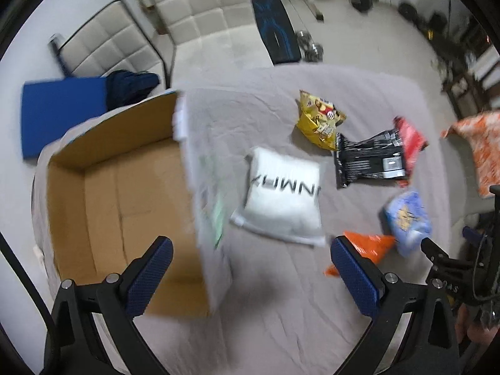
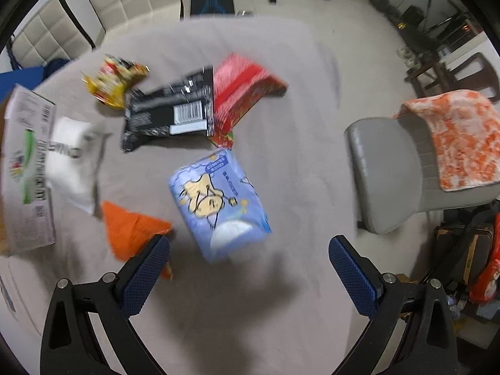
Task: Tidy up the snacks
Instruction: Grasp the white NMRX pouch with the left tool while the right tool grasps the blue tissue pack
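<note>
Both grippers hang wide and empty: left gripper over the grey-clothed counter beside the open cardboard box, right gripper just short of the blue snack pack. Around that pack lie an orange bag at 9 o'clock, a white pouch beyond it, and black, red and yellow packets at 12.

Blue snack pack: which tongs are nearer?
Right. The right tongs hang open just short of the blue snack pack; the left tongs are open off to its left, by the cardboard box.
</note>
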{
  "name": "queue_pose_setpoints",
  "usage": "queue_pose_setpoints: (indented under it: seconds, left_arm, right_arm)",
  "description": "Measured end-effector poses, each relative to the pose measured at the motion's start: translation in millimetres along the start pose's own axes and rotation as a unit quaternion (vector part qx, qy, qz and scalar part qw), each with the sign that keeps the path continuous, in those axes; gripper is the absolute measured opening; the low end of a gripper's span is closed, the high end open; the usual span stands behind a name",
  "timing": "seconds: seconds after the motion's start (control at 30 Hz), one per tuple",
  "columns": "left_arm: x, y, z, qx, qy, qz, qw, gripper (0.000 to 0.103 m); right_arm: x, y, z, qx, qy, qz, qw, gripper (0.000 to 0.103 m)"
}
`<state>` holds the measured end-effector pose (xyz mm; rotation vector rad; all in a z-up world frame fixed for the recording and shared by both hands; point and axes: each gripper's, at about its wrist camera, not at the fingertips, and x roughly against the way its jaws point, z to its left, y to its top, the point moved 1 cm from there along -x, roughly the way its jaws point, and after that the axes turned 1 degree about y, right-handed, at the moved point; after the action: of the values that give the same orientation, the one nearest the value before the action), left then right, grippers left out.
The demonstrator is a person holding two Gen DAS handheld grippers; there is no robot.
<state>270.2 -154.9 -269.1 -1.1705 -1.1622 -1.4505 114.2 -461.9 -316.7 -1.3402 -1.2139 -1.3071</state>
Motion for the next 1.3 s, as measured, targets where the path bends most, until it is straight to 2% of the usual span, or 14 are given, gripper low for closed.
queue_pose_setpoints:
  seconds: [0.13,0.23,0.37,0.43,0.5,0.57,0.7,0.8,0.87,0.97,1.13,1.17,1.2,1.3]
  left_arm:
    - [-58,30,-27,-0.052,0.027,0.047,0.9972,0.103]
    - [-93,43,-33,-0.069,0.038,0.075,0.9940,0.103]
    - [-129,52,-37,-0.076,0.024,0.119,0.9897,0.103]
    - [-137,54,-40,-0.078,0.012,0.138,0.9873,0.103]
    - [-136,57,-44,-0.081,0.003,0.137,0.9872,0.103]
    - [-138,57,-50,-0.084,-0.013,0.147,0.9854,0.103]
    - [-143,42,-60,-0.104,-0.001,0.148,0.9835,0.100]
    - [-145,32,-57,-0.092,0.002,0.141,0.9857,0.085]
    - [-146,29,-52,-0.072,-0.003,0.140,0.9875,0.079]
    - [-138,19,-44,-0.043,-0.012,0.133,0.9901,0.077]
    - [-130,-21,-49,-0.026,-0.012,0.136,0.9903,0.077]
    - [-128,-31,-52,-0.030,-0.006,0.133,0.9906,0.077]
    - [-125,-36,-56,-0.034,0.001,0.127,0.9913,0.077]
    - [-119,-56,-69,-0.048,0.021,0.105,0.9931,0.077]
  right_arm:
    - [-39,20,7,0.011,0.006,0.023,1.000,0.103]
    - [-56,29,11,0.020,0.013,0.034,0.999,0.103]
    - [-83,39,17,0.023,0.023,0.061,0.998,0.103]
    - [-93,40,18,0.020,0.035,0.075,0.996,0.098]
    - [-103,40,17,0.009,0.048,0.087,0.995,0.088]
    - [-109,38,14,-0.005,0.051,0.099,0.994,0.083]
    - [-114,31,0,-0.038,0.057,0.112,0.991,0.083]
    - [-104,28,-5,-0.034,0.068,0.099,0.992,0.083]
    - [-96,28,-6,-0.021,0.067,0.086,0.994,0.084]
    - [-87,23,-2,0.003,0.066,0.077,0.995,0.087]
    - [-107,17,11,0.033,0.037,0.107,0.993,0.087]
    - [-113,16,10,0.030,0.030,0.111,0.993,0.084]
    - [-117,13,7,0.020,0.028,0.116,0.993,0.075]
    - [-122,6,-10,-0.034,0.039,0.119,0.992,0.064]
